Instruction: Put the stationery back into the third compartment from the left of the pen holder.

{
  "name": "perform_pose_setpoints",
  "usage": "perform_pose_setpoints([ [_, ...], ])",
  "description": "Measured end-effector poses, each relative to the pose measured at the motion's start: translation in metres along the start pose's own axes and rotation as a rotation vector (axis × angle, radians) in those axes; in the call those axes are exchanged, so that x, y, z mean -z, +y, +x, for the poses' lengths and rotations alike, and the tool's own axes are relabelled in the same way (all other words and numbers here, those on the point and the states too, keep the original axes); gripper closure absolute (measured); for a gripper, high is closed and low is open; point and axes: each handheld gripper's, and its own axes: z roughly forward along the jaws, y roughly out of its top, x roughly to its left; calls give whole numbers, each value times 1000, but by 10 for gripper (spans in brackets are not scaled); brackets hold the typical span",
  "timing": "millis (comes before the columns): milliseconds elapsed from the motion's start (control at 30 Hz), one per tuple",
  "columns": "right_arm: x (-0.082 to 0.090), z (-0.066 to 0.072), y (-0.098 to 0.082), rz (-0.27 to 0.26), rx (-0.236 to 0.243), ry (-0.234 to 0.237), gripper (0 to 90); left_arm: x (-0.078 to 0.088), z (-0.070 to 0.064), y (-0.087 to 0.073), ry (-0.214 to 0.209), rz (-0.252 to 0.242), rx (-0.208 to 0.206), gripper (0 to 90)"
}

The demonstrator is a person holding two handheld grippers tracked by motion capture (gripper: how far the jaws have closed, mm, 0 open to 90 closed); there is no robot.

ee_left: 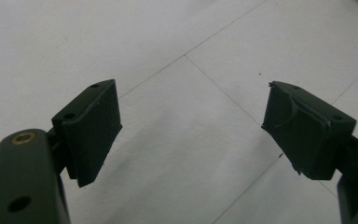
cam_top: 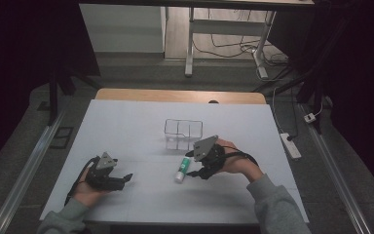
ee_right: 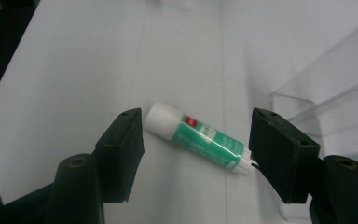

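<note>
The table (cam_top: 126, 126) is covered by a white sheet. A clear divided holder (cam_top: 183, 133) stands near its centre. The left tool (ee_left: 191, 130) is held idle above bare sheet, jaws wide apart. The right tool (ee_right: 196, 154) is positioned with jaws apart on either side of a green-and-white tube (ee_right: 198, 138), which lies flat just beside the holder. The approach step is judged current; closure on the tube is required next, probably followed by transfer into the holder.

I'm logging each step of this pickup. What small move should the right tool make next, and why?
Probably close the right tool on the glue stick. Its jaws stand open on either side of the stick, which lies flat on the table, so a gentle squeeze should grip it.
</note>
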Motion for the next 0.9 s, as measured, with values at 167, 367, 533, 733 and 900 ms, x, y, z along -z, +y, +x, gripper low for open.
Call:
perform_pose_setpoints([
  [167,-12,-4,9,76,56,44,349,0,0,0,-2,0,-2,186],
  [367,-24,-10,13,128,98,82,346,0,0,0,-6,2,-5,186],
  [533,-34,-9,16,181,144,122,352,-1,0,0,-6,6,-6,186],
  [733,-40,-10,18,198,167,123,358,-1,0,0,-7,12,-13,185],
  [900,-44,-9,18,211,170,127,361,-1,0,0,-11,14,-11,185],
])
